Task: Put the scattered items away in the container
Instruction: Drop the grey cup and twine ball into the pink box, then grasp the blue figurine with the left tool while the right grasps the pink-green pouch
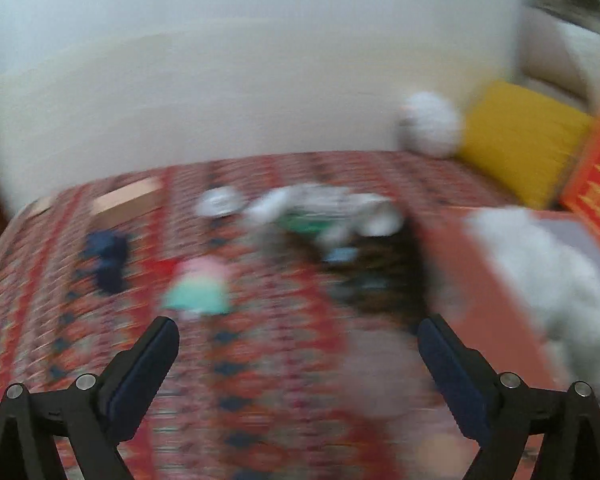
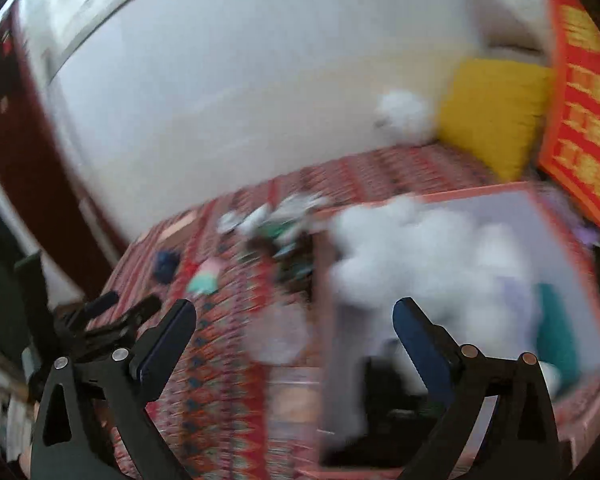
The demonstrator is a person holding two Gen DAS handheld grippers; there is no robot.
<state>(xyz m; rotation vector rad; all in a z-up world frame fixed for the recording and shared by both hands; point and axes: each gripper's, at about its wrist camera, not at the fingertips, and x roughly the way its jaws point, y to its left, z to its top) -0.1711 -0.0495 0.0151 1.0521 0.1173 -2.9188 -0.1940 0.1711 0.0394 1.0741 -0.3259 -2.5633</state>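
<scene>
both claws [image 1: 298, 334] [image 2: 294, 312] wide open, empty | heavy blur | could easily miss that pink-green toy [image 1: 198, 288] | fluffy white thing [image 2: 428, 264] hogging box [image 2: 452, 196], might spill

A white fluffy toy [image 2: 416, 264] is filling much of the orange box [image 2: 556, 216], leaving open room only toward its far corner. On the patterned bedspread [image 1: 260, 360], bare cloth is lying open ahead of the left tongs [image 1: 298, 342]. A mint-and-pink toy [image 1: 198, 288] and a jumbled heap [image 1: 320, 212] are crowding the space beyond.
</scene>
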